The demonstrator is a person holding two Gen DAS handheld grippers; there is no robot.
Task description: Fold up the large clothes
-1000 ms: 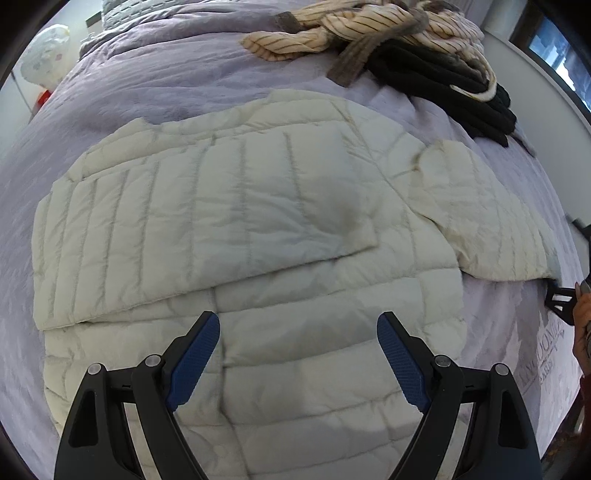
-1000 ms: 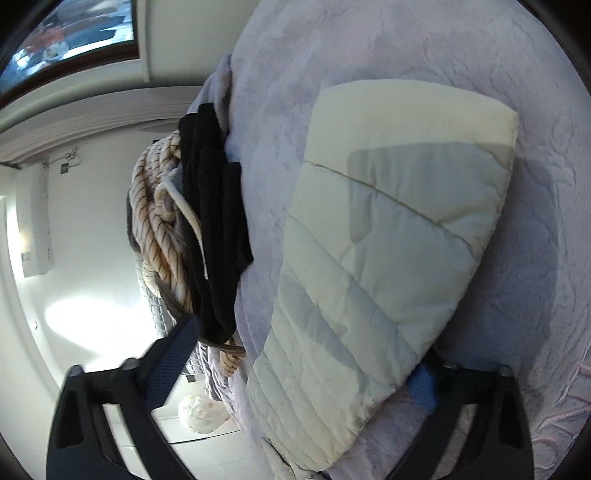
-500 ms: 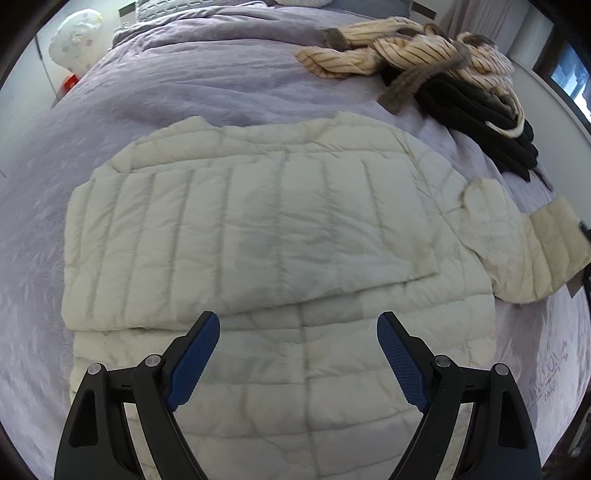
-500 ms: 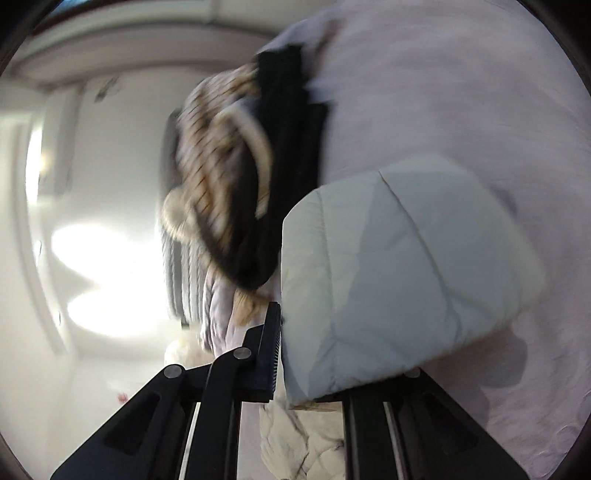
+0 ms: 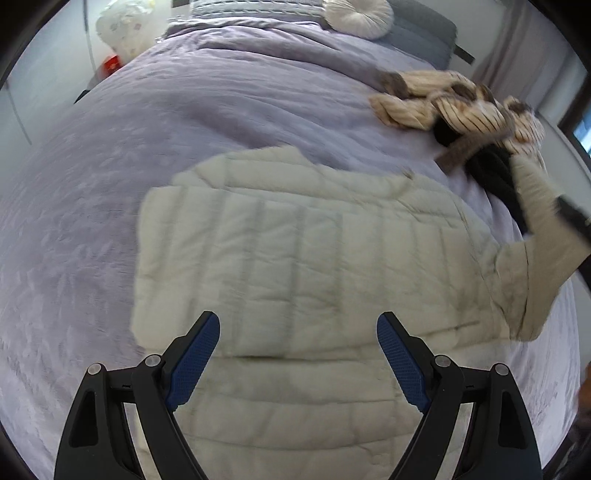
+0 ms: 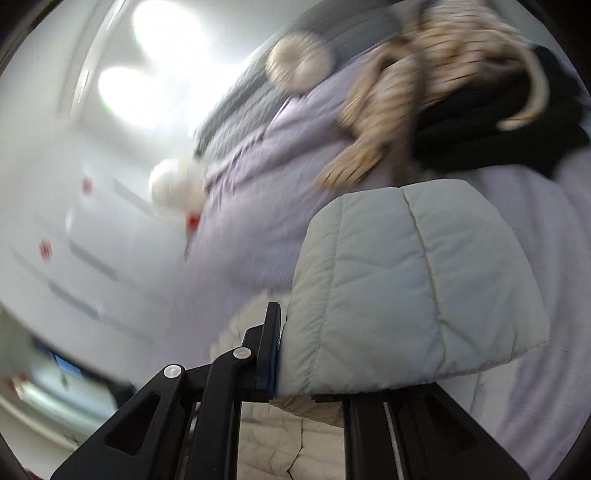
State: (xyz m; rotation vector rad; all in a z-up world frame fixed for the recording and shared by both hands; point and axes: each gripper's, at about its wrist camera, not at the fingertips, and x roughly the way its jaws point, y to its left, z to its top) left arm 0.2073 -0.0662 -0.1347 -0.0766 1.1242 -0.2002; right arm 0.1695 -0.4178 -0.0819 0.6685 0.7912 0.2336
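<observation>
While the cream quilted jacket (image 5: 295,280) lies flat on the lavender bedspread (image 5: 184,122) with one sleeve folded across its body, I have its other sleeve (image 6: 413,288) lifted off the bed. My right gripper (image 6: 295,369) is clamped on that sleeve's cuff end (the second finger sits hidden under the fabric). My left gripper (image 5: 298,356) hangs above the jacket's lower half, blue pads spread wide, gripping nothing. Beyond the jacket, near the bed's far right side, a striped beige garment (image 5: 458,107) lies heaped over black clothes (image 5: 498,177). A round white cushion (image 5: 356,14) rests at the headboard.
</observation>
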